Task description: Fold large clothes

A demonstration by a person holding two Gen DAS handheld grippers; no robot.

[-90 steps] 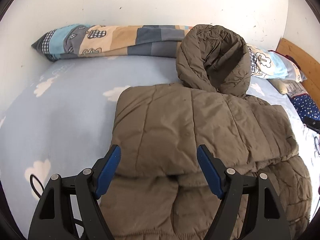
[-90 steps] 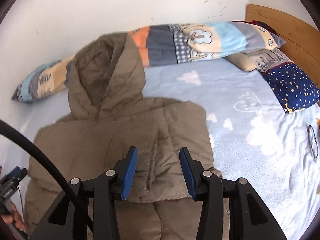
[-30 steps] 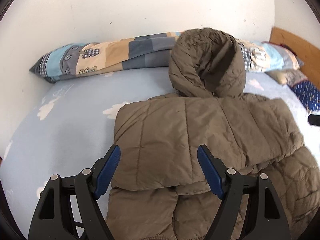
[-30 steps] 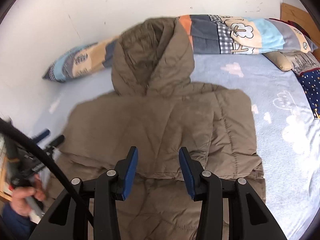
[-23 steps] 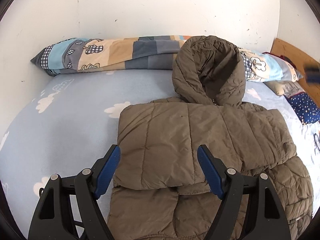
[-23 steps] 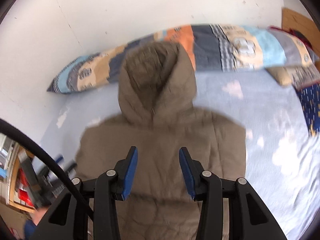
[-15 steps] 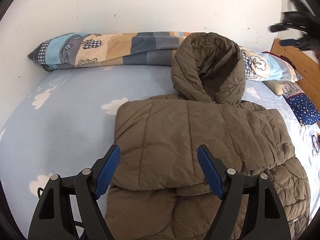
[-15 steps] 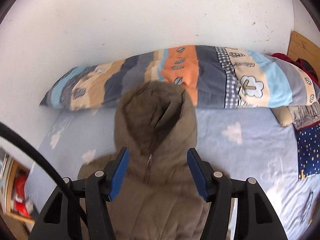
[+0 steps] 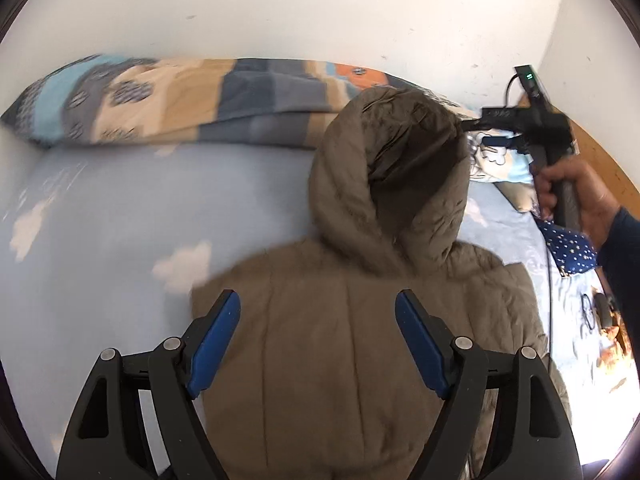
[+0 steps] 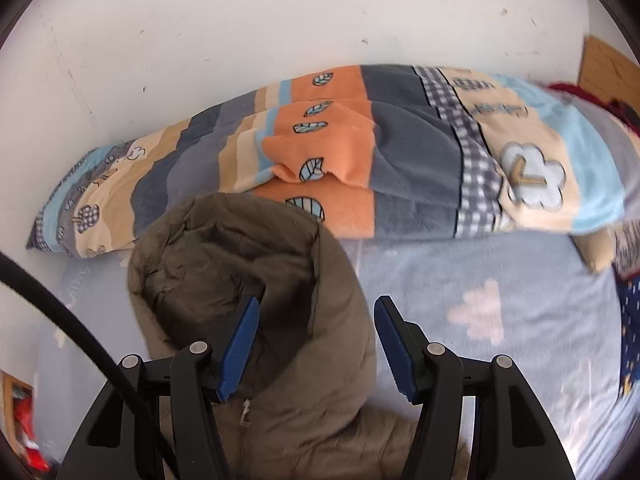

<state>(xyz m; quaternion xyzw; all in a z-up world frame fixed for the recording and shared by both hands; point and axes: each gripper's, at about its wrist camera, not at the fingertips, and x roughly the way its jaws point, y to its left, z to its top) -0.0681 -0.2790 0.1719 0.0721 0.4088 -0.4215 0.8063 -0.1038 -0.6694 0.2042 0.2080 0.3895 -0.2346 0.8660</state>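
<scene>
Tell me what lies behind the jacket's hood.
Behind the hood a long patchwork blanket roll lies along the white wall, its orange section nearest. The hood hides the roll's lower edge there, so I cannot tell whether they touch.

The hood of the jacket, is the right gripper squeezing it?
No, the right gripper is open around the hood, its blue pads spread apart.

The lower part of the brown padded jacket [image 9: 352, 360] is cut off by the near edge of both views, so its hem cannot be seen. The patterned blanket [image 9: 168, 104] at the far left is smeared by motion blur. Small dark objects [image 9: 596, 312] on the sheet at the right cannot be identified. The right gripper [image 9: 496, 128] is partly hidden behind the hood [image 9: 384, 176].
</scene>
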